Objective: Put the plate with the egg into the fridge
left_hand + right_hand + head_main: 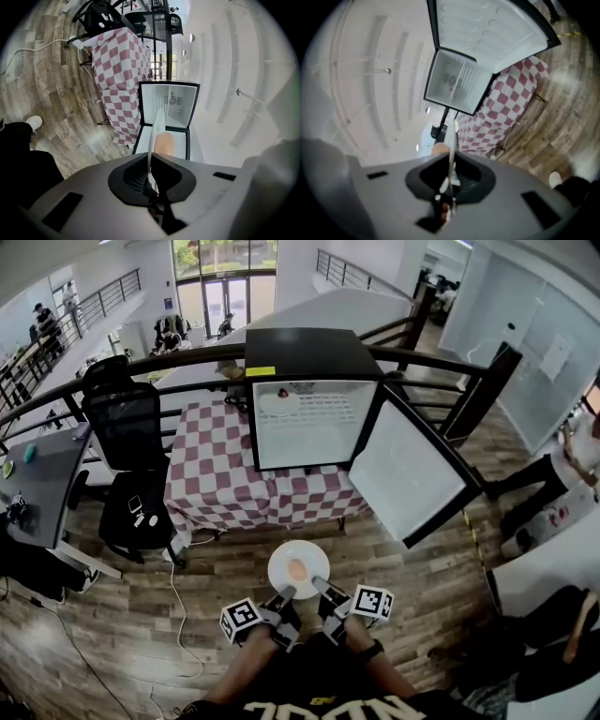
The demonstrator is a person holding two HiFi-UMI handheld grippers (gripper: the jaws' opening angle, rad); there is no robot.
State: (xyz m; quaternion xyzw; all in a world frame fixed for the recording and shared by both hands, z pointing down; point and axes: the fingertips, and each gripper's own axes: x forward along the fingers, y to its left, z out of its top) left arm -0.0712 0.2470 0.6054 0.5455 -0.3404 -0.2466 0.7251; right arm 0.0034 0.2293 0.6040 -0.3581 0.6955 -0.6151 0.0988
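L gripper (284, 594) is clamped on the near-left rim of the white plate (298, 557). R gripper (319, 585) is clamped on the near-right rim, so both pinch the same plate. In each gripper view the rim runs edge-on btwn the jaws, which are squeezed onto it. The egg (297, 569), a pale orange-brown one, sits mid-plate. The plate is held roughly level over the wood-plank floor (216, 568), in front of the table and not yet at the fridge.

The mini fridge (309, 357), black w/ a white interior, stands on a table w/ a red-and-white checked cloth (211, 474). Its door (408, 470) is swung wide open to the right in the head view. A yellow sticker (261, 371) is on the fridge's top front edge; its print is too small to read. There is a small dark-and-red item at the upper left inside, but I can't tell what it is.

A black office chair (127, 423) stands left of the table. Each gripper has a marker cube (239, 618) w/ black-and-white squares. The lettering on the person's shirt at the bottom edge is cut off and not legible.
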